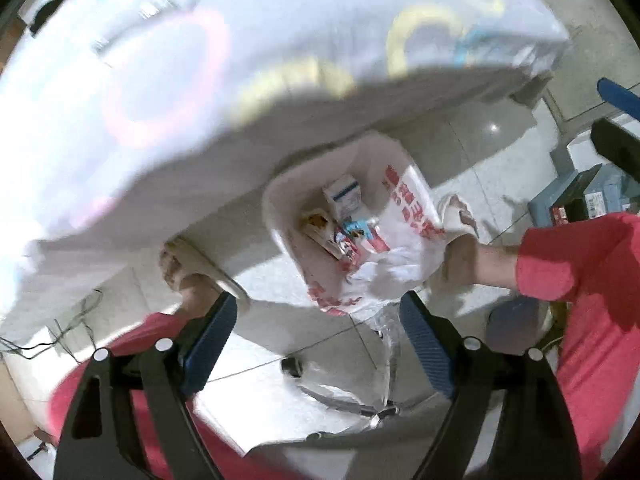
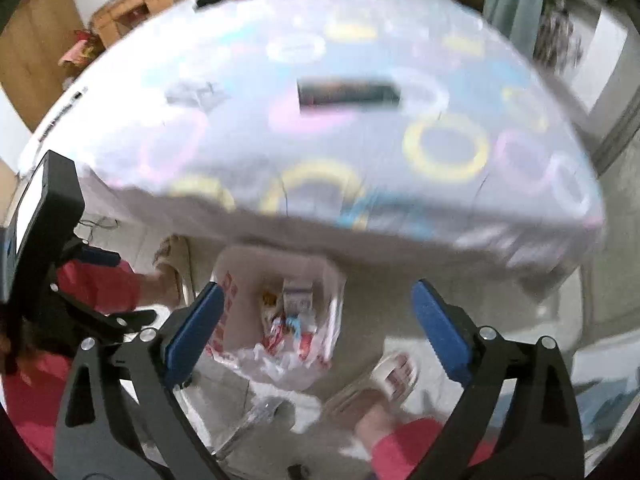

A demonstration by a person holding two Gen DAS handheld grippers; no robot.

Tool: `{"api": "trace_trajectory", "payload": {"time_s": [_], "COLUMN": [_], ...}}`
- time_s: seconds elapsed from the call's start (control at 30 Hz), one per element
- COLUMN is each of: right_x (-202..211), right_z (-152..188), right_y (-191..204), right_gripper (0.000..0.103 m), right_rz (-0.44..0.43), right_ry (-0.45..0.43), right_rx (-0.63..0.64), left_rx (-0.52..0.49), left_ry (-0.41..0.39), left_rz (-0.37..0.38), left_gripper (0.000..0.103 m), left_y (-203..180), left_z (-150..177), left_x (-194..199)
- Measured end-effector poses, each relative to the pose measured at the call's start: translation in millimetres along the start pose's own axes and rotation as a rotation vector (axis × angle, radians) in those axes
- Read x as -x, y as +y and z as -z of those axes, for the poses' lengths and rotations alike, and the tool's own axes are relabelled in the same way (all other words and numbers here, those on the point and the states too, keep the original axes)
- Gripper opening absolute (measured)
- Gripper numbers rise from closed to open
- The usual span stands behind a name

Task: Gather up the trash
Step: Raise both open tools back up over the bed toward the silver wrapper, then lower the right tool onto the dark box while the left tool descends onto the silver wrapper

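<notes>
So the table (image 2: 320,120) is up front, the lined bin (image 1: 280,216) with cartons sits on the floor below its edge, both my grippers (image 1: 316,340) (image 2: 316,328) are spread empty, and I'd guess next grab is that dark wrapper (image 2: 348,94).

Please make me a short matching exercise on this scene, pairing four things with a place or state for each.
Things:
1. dark box
2. bin
3. milk carton
4. left claw

Places or states:
A. open, holding nothing
B. lying on the tablecloth
C. on the floor by the table edge, lined with a white bag with red print
D. inside the bin among other trash

Pairs: 1-B, 2-C, 3-D, 4-A
</notes>
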State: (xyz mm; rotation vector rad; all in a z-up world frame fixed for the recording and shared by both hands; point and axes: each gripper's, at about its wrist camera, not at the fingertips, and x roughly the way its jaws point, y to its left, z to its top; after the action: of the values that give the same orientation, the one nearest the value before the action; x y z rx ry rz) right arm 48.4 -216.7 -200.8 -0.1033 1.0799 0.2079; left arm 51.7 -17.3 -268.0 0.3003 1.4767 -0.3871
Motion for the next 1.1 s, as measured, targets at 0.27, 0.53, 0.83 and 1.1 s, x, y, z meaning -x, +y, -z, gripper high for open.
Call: {"api": "trace_trajectory", "payload": {"time_s": [0.27,0.53,0.83,1.1], "right_x": [91.0,123.7,99.2,19.8], "right_z": [-56.6,-123.4,-202.9,-241.0], "right_y": [-1.1,-0.2,-0.7,0.9], "right_gripper": [0.096,0.096,0.096,0.096], "right_rz": [-0.025,-0.154,-0.228,-0.186], "right_ry": [-0.108,-0.084,-0.017,0.124], "right_rx": [0.215,0.471,0.668,0.763], "left_rx": [-0.106,-0.379,-0.666,-0.727], "left_ry": [-0.152,-0.198,-0.067,0.077], "left_rz": [-0.069,-0.122,-0.152,-0.108], "left_gripper": [0.085,0.090,0.091,0.091], "left_y": [42.9,63.0,60.6,69.6], "left_z": [-29.7,-85.3,-133.4,-174.9], "left_x": [122.7,195.3,164.1,81.8]}}
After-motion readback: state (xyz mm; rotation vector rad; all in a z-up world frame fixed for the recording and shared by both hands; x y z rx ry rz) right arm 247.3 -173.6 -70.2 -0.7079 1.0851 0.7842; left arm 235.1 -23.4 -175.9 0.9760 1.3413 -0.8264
